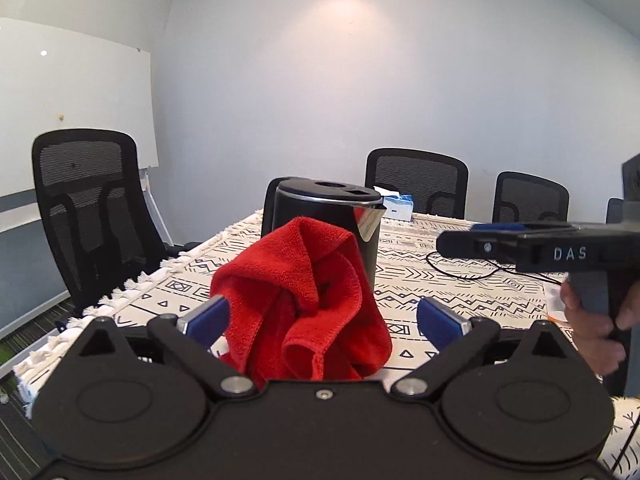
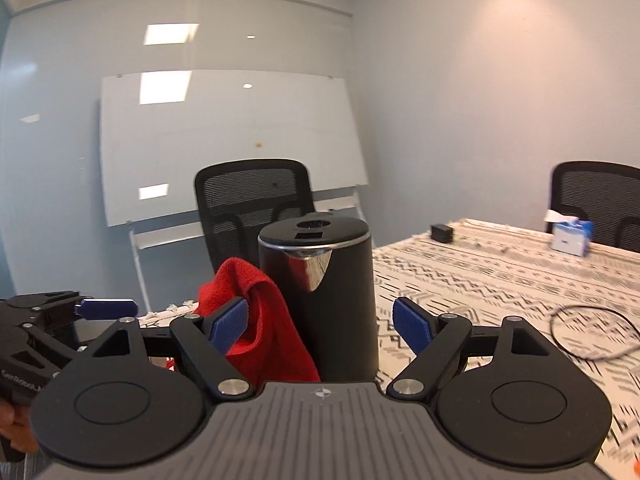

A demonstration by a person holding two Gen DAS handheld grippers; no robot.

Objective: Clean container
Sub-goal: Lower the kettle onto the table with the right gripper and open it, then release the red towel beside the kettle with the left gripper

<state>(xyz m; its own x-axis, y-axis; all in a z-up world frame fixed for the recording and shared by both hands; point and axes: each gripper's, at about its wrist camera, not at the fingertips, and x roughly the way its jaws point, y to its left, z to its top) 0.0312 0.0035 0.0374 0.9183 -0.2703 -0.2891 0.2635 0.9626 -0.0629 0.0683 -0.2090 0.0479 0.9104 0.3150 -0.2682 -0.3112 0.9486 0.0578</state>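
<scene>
Sitting upright at centre frame in both wrist views, the tall black cylindrical kettle with a chrome spout (image 1: 332,224) rests on the white tablecloth with black geometric patterns (image 1: 460,292), a crumpled red microfibre cloth (image 1: 304,300) heaped against its near side. The left gripper (image 1: 322,316) has its blue-padded jaws spread wide to either side of the cloth, gripping nothing; the right gripper (image 2: 320,324) is likewise spread, framing the kettle body without touching it. This looks like the approach stage: neither tool has taken hold, so wiping has not begun. The next move probably calls for the left jaws to close on the cloth while the right steadies the kettle (its smooth wall may slip). The table's fringed edge (image 1: 132,284) lies close at lower left, and a thin black cable (image 2: 592,332) loops at right; elsewhere there is open room.
</scene>
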